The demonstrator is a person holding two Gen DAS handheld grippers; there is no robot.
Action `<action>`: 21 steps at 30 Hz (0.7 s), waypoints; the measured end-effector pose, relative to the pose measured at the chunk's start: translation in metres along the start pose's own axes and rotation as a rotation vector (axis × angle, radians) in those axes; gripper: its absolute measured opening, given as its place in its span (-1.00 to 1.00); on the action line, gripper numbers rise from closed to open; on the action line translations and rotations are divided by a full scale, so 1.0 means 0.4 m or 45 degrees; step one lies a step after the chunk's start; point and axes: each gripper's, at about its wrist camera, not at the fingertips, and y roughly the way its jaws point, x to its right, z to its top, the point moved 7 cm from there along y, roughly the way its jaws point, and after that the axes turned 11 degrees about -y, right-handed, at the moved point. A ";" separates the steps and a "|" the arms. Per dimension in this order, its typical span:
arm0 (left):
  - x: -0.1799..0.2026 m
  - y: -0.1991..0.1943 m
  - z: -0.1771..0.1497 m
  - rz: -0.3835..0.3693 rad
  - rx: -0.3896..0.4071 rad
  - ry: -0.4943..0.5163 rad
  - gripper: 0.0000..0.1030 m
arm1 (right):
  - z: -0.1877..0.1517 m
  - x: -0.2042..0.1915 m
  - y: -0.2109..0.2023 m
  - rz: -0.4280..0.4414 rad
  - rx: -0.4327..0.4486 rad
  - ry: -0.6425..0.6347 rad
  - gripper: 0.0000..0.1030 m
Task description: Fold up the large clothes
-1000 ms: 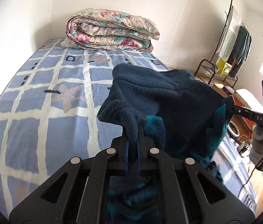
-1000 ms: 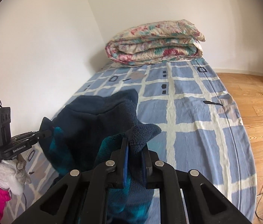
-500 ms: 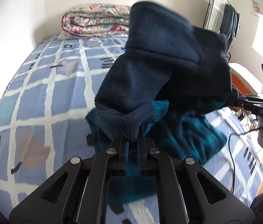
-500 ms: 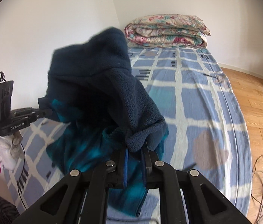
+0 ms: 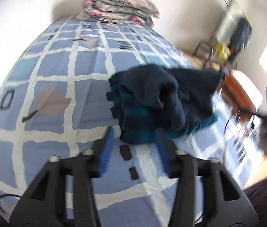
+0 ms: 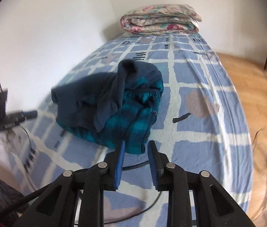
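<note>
Soft, floppy fleece jacket [image 6: 112, 106] bunched on bed [image 6: 209, 132]; both grippers' fingers [image 5: 106, 151] [image 6: 119, 157] opening, empty (best pinched at thick hem edges, probably).

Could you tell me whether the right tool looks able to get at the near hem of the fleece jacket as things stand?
Probably yes: the right tool, jaws opening and nothing between them, sits at the fleece jacket's hem, nothing blocking.
</note>
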 end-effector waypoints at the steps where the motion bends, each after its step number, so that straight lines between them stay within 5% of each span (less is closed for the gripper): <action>1: -0.008 0.001 0.023 -0.059 -0.008 -0.101 0.13 | 0.015 0.005 0.003 0.048 0.019 0.071 -0.17; 7: 0.005 0.113 0.102 -0.301 -0.189 -0.483 0.24 | 0.125 -0.011 0.087 0.250 0.080 0.288 0.42; 11: 0.011 0.218 0.104 -0.346 -0.301 -0.634 0.24 | 0.161 -0.009 0.198 0.225 0.022 0.336 0.41; 12: 0.018 0.239 0.099 -0.360 -0.319 -0.655 0.24 | 0.160 -0.009 0.220 0.220 0.007 0.345 0.30; 14: 0.032 0.267 0.092 -0.373 -0.334 -0.642 -0.03 | 0.149 -0.012 0.275 0.239 -0.058 0.363 -0.36; 15: 0.038 0.274 0.091 -0.349 -0.334 -0.611 -0.68 | 0.140 -0.011 0.295 0.246 -0.087 0.387 -0.74; 16: 0.043 0.277 0.090 -0.318 -0.329 -0.575 -0.84 | 0.131 -0.007 0.303 0.235 -0.096 0.410 -0.84; 21: 0.054 0.196 0.096 -0.264 -0.237 -0.436 -0.87 | 0.116 -0.038 0.205 0.307 -0.031 0.474 -0.98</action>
